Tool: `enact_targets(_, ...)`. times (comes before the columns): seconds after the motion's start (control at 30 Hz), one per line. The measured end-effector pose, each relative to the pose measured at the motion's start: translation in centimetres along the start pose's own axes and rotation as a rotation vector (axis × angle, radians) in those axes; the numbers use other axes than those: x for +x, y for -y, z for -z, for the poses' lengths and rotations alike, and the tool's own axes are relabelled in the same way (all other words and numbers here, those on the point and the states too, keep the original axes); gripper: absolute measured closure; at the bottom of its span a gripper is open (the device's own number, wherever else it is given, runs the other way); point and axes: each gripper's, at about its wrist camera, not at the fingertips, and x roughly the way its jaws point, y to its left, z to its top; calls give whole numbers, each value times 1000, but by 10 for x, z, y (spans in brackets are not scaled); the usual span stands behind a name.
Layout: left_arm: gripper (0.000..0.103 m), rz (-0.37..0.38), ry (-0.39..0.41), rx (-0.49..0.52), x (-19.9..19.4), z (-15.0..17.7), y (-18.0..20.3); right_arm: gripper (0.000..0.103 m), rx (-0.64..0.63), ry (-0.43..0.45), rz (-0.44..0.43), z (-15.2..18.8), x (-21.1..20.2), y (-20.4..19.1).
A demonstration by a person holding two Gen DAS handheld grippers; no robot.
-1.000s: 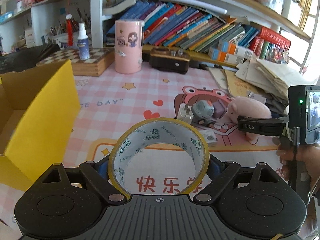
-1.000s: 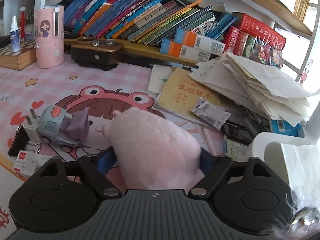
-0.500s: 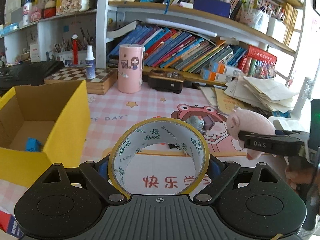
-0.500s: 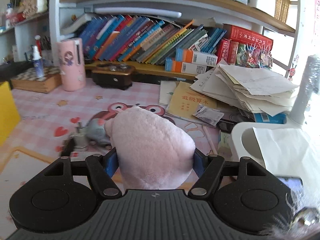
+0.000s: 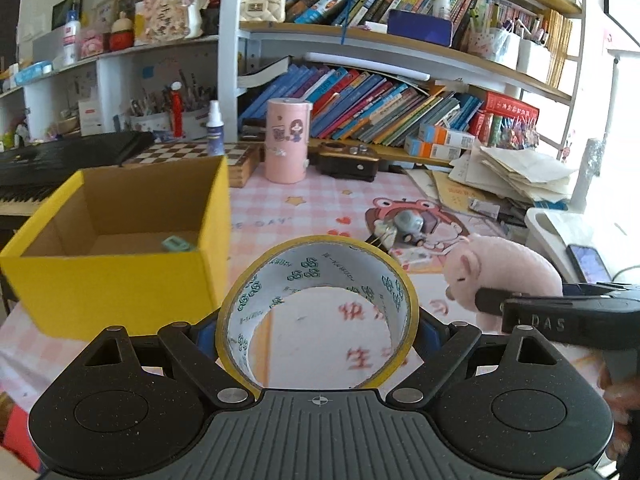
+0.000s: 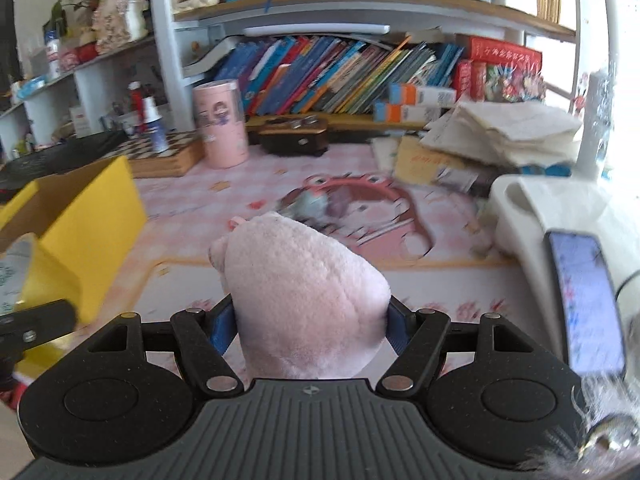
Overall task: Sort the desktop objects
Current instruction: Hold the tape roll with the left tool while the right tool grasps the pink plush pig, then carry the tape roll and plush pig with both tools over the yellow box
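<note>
**Tape and toy held aloft beside the sorting box**

The left gripper [image 5: 318, 332] is gripping a roll of tape [image 5: 317, 312], its jaws clamped against the roll's two sides so that the open ring is facing forward between them. Just left of those jaws and slightly ahead, a yellow box [image 5: 120, 248] is sitting open on the worktop [image 5: 304, 208], with a small green item [image 5: 176, 245] lying on its floor. To the right of the tape, the right gripper [image 6: 308, 322] is squeezing a pink plush toy [image 6: 304, 296], jaws clamped on its body and the snout pointing forward beyond the fingertips. Ahead of both pairs of jaws, a toy car [image 5: 408, 224] is resting on the pink checked mat, and further back a pink cylinder [image 5: 288, 146] is standing upright before a row of leaning books [image 5: 372, 108]. Right of the right jaws, a phone [image 6: 584, 300] is lying on a white tray.
</note>
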Motion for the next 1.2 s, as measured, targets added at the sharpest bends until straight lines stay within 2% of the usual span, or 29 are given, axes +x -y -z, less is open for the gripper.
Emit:
enact_targets(0.4,13,-25,-47,17,-66,57,-58,34,-66,-50,-20,63,-54,-90)
enact_targets(0.63,13,-67,-63,12,-101,83,-89,34,-94,-93,-58,96,-80,-138)
enact_targets(1.2,13,-157,-79,-54,-132,108,-139,34,-213,-166,-173,118,-94,-209)
